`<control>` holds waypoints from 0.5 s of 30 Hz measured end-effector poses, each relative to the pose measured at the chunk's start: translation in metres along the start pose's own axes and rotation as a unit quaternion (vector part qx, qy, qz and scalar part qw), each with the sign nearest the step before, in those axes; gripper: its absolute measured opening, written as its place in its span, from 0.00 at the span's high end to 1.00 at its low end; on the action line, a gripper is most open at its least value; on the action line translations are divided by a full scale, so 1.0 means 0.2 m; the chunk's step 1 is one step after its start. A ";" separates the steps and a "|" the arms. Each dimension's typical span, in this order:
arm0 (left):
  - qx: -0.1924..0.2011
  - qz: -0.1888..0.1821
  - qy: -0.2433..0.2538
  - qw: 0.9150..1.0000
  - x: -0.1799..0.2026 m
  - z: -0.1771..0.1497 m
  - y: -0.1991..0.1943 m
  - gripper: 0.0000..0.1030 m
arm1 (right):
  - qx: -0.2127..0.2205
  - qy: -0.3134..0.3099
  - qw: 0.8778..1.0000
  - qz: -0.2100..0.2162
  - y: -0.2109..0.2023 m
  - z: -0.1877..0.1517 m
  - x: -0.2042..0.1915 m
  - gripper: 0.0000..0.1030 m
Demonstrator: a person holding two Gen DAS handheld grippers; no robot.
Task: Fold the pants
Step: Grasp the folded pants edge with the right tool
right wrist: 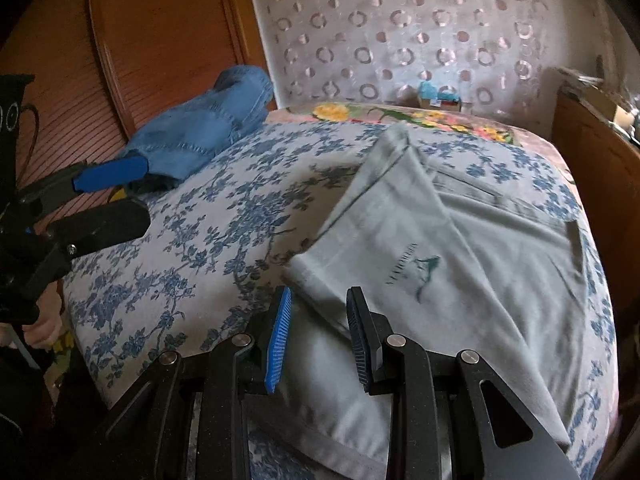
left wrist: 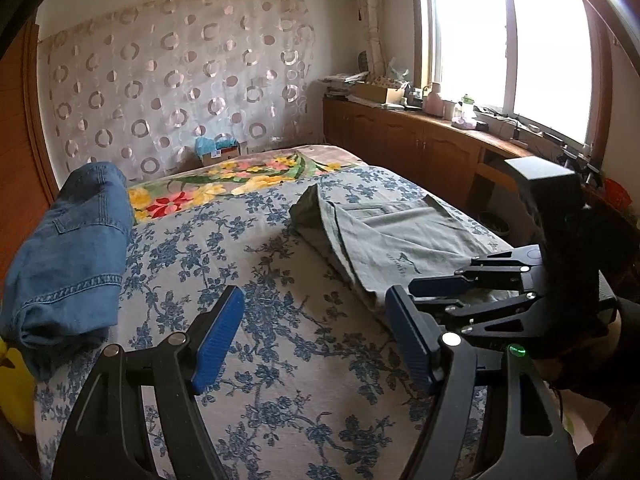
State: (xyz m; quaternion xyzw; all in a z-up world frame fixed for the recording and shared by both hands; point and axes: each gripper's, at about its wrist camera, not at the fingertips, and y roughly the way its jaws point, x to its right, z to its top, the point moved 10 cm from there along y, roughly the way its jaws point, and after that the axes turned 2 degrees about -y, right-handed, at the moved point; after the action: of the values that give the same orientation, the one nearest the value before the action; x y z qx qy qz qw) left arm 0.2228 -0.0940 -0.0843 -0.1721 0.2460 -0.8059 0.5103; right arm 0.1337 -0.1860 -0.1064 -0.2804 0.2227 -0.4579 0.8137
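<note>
Pants (right wrist: 452,264), grey-green and partly folded, lie on the bed (left wrist: 280,360) toward its right edge, one layer already laid across another. We judge a further fold is due: our right gripper (right wrist: 318,336) hovers narrowly parted over the near hem, gripping nothing, and must close on that edge. Our left gripper (left wrist: 316,340) stands wide and empty over bare sheet. Only the left view shows the window side; the right view alone shows the printed logo (right wrist: 420,268) plainly. Folded jeans (left wrist: 72,256) rest at the left edge.
</note>
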 end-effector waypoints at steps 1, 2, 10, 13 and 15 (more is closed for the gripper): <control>0.000 0.001 -0.001 1.000 -0.01 0.00 0.00 0.28 | -0.004 -0.001 1.000 -0.001 0.01 0.01 0.00 0.71; 0.000 0.001 -0.003 1.000 -0.02 0.00 0.01 0.28 | -0.007 -0.003 1.000 -0.002 0.01 0.01 0.01 0.71; -0.006 -0.004 -0.012 1.000 -0.05 -0.02 0.04 0.28 | -0.023 -0.020 0.999 -0.010 0.10 0.06 -0.01 0.74; -0.011 -0.005 -0.013 1.000 -0.06 -0.04 0.06 0.28 | -0.018 -0.013 1.000 -0.005 0.11 0.08 -0.01 0.93; -0.014 -0.006 -0.013 1.000 -0.06 -0.04 0.07 0.28 | -0.005 -0.006 1.000 -0.001 0.11 0.11 -0.02 0.95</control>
State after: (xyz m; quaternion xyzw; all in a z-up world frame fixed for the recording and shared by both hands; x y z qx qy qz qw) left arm 0.2341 -0.0870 -0.0994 -0.1911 0.2494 -0.8031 0.5063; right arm 0.1596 -0.1683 -0.1042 -0.2871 0.2201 -0.4559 0.8132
